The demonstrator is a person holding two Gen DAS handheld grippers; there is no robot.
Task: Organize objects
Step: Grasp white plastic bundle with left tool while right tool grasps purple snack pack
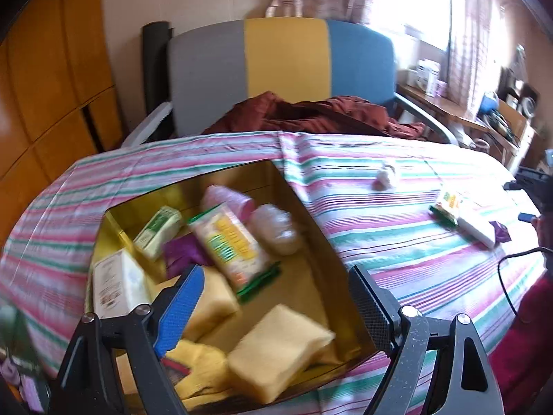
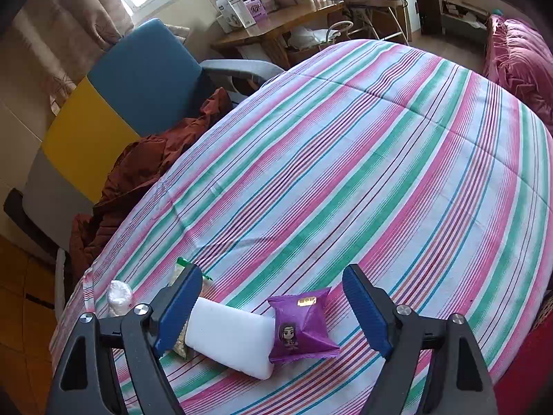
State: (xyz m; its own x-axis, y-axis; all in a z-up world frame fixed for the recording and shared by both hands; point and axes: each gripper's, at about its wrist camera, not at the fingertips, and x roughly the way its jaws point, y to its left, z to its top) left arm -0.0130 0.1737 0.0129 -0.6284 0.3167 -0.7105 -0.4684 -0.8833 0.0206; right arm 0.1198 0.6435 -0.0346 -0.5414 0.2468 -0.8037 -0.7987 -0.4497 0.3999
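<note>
Striped bedsheet (image 2: 345, 159) in pink, green and white fills both views, spread over a bed, with a grey, yellow and blue chair (image 1: 287, 69) at the upper middle of the left wrist view and a rust-red garment (image 1: 311, 114) heaped on its seat.

And the left gripper (image 1: 276, 307) hangs over the gold-lined box (image 1: 321, 238) at lower left of its frame, jaws wide, nothing between the pads. Inside the box, blurred: two yellow sponges, one (image 1: 276, 349) near the bottom edge and one (image 1: 214, 297) partly behind the blue pad, a cracker packet (image 1: 231, 245) lying slantwise in the middle, a pink cup (image 1: 228, 200) and a clear-wrapped round item (image 1: 276, 228) toward the far wall, a green-and-white carton (image 1: 159, 228) and a white box (image 1: 117, 283) on the left side.

Over to the right wrist view: the right gripper (image 2: 273, 311) is low in the frame, jaws wide again, empty. Between them on the sheet lie a white eraser-like block (image 2: 231, 342) and a purple snack packet (image 2: 300, 325), touching. A clear-wrapped round item (image 2: 119, 297) sits at lower left, just beside the left finger.
</note>
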